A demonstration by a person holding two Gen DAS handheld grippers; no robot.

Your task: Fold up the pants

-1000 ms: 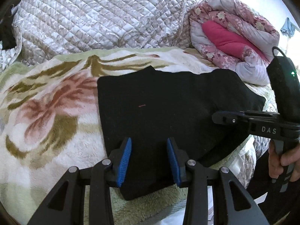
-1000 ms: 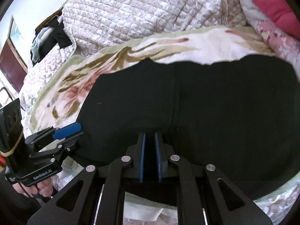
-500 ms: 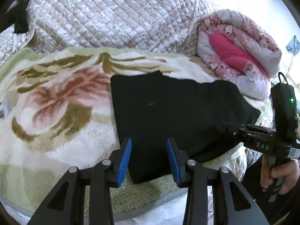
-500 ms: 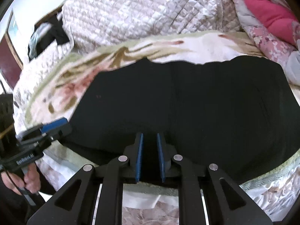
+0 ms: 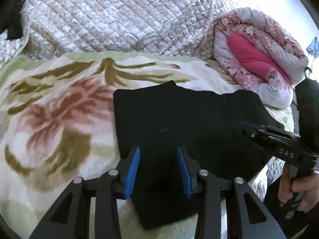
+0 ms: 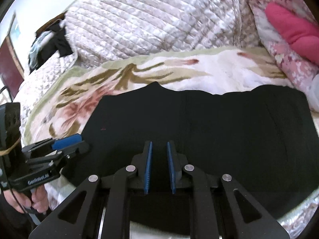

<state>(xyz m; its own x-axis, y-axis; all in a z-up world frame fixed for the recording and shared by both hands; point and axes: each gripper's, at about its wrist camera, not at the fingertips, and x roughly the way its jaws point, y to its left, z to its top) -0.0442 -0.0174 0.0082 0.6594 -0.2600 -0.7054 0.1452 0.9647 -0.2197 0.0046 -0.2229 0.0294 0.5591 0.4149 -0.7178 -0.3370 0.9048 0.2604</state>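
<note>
The floral blanket point(image 5: 49, 119) is lying bare to the left of the black pants point(image 5: 189, 119), leaving open room for a gripper to pass on that side. At the far edge the quilted cover point(image 5: 119, 16) is rising like a wall, and at the far right the rolled pink quilt point(image 5: 259, 59) is crowding just beside the pants' end. The right gripper point(image 5: 247, 128) is hovering over the pants' right part, narrowing that approach.
</note>
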